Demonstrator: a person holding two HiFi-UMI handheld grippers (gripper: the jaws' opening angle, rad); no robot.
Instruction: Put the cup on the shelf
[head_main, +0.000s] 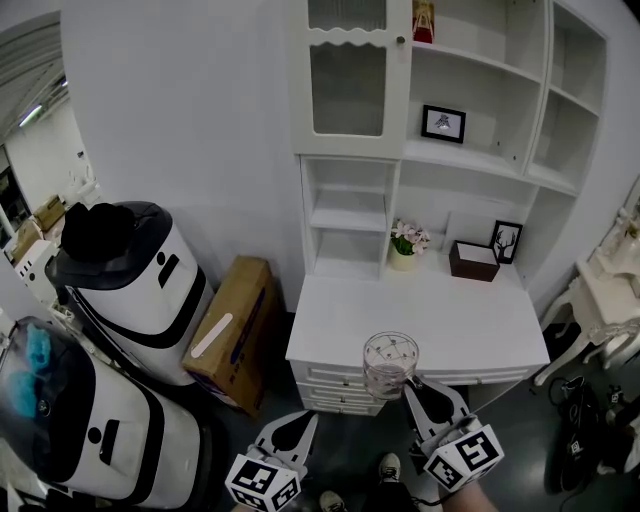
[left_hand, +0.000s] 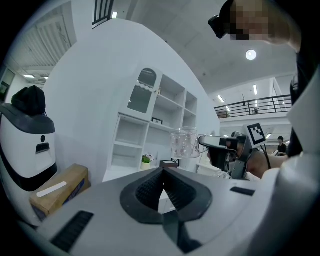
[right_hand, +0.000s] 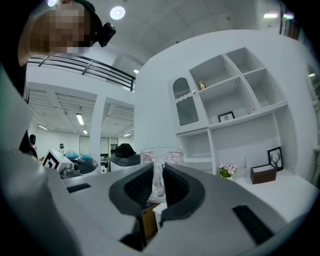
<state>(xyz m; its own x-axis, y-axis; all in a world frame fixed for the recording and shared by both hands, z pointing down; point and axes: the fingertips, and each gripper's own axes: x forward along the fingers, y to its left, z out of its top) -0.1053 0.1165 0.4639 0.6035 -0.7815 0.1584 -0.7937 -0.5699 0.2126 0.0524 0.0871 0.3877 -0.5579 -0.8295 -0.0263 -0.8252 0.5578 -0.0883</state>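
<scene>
Head view: the right tool (head_main: 413, 388) holds the clear cup (head_main: 390, 364) upright above the tabletop's (head_main: 450, 325) near edge. The shelf (head_main: 348, 214) lies ahead and higher.
Left gripper view: the left tool (left_hand: 162, 173) is closed and empty.
Right gripper view: the jaws pinch the cup's near wall.

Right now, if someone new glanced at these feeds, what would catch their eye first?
The clear cup, pinched in the right gripper, is held up before the front edge of the white desk. Behind it rises the white shelf unit, with framed pictures, a flower pot and a brown box. At the left stand two bulky white machines beside a cardboard box.
</scene>
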